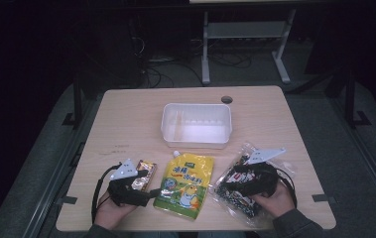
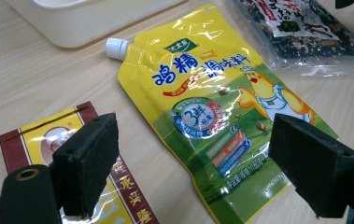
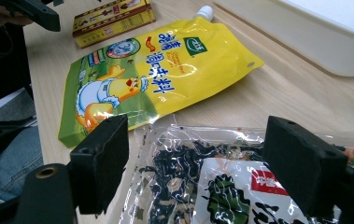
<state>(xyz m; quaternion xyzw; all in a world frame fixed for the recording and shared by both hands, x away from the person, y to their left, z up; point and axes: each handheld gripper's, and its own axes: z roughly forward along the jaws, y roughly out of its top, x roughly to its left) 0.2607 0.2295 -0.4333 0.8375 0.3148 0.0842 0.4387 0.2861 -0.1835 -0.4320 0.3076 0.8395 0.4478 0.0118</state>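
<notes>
The white tub (image 1: 196, 125) stands empty at the middle of the surface (image 1: 126, 119), well apart from both claws, so nothing has gone into it yet.

The clear bag of dark dried mix (image 3: 221, 186) lies flat under the right claw (image 3: 212, 168), whose jaws stand apart over it without pressing. Its film is slick and loose; a pinch on a fold alone could slip, or the bag could sag and catch the tub's rim.

The yellow spouted pouch (image 2: 212, 112) lies between the two hands, its cap (image 2: 116, 48) pointing at the tub. It is floppy and may drag neighbours if swept sideways.

The small red-and-yellow packet (image 2: 72, 149) sits beneath the left claw (image 2: 198, 168), jaws apart, one pad just over it. Lying flat, it could skid away rather than lift.
</notes>
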